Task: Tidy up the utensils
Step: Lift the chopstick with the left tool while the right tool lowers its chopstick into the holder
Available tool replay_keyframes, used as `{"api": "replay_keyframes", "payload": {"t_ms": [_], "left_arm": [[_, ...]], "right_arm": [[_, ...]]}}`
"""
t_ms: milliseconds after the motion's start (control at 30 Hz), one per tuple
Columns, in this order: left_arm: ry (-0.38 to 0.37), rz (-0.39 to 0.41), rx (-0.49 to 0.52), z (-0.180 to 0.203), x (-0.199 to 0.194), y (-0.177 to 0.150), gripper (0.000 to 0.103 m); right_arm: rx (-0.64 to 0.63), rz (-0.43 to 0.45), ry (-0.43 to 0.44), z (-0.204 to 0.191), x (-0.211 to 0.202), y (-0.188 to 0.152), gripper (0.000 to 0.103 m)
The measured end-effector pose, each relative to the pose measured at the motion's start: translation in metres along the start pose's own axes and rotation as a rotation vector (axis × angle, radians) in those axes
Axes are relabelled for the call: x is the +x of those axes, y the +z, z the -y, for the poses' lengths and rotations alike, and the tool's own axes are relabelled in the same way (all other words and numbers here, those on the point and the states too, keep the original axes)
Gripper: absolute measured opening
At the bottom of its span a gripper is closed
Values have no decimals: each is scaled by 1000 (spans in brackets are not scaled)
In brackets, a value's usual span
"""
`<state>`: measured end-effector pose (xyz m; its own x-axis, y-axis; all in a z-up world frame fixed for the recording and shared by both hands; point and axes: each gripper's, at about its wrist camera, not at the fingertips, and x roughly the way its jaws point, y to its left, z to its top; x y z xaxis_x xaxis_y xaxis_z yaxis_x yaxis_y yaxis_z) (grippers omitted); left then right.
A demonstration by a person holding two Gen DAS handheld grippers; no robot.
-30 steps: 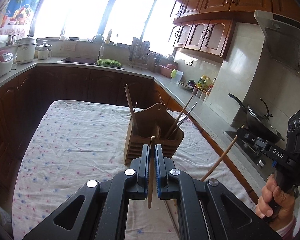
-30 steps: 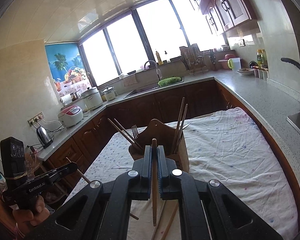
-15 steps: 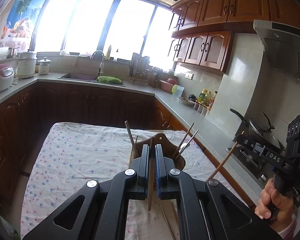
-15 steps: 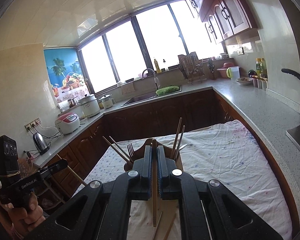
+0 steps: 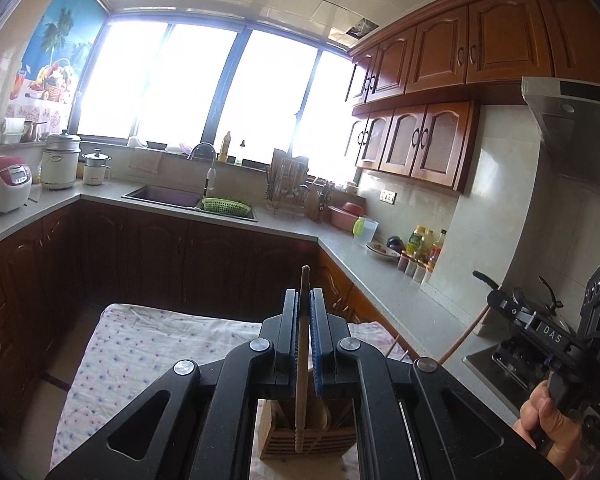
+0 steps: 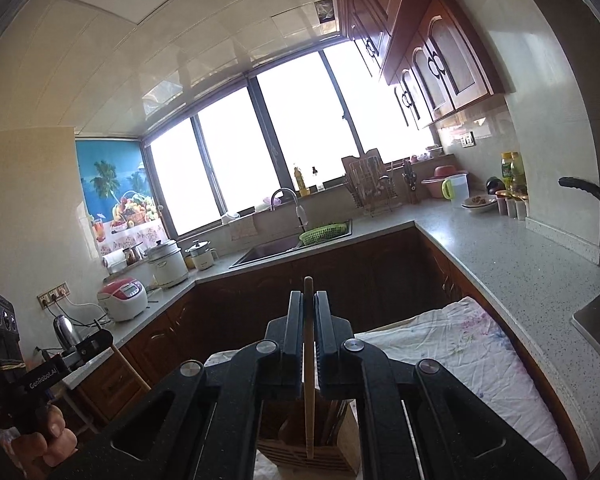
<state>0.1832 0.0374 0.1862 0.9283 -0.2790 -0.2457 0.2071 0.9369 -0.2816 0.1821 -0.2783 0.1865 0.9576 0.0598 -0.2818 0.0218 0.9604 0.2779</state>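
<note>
**Both tools hold chopsticks above the holder**

The left tool is clenched on a wooden chopstick that stands nearly upright. Its lower end hangs over the wooden holder on the cloth-covered surface. The right tool grips a second chopstick the same way, over the same holder, which already contains other utensils.

Both tongs have lifted their chopsticks, and the utensil holder now sits low beneath them.
</note>
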Motion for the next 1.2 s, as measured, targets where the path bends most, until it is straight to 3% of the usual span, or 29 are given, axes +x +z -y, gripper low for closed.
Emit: {"api": "replay_keyframes", "payload": {"t_ms": [200,633,867,1200], "left_arm": [[31,37,-33,-5,33,-7,4],[74,-91,-131,-31,99,-79,4],[61,-140,-112,-44,113,-82,5],[65,-159,-94,-41,115,-77,5]], "right_arm": [[23,5,-18,9,22,-3,5],[6,-45,-67,20,49,-60,5],[3,-122,-71,22,63,-80,5],[5,-127,-75,22,63,-78,6]]}}
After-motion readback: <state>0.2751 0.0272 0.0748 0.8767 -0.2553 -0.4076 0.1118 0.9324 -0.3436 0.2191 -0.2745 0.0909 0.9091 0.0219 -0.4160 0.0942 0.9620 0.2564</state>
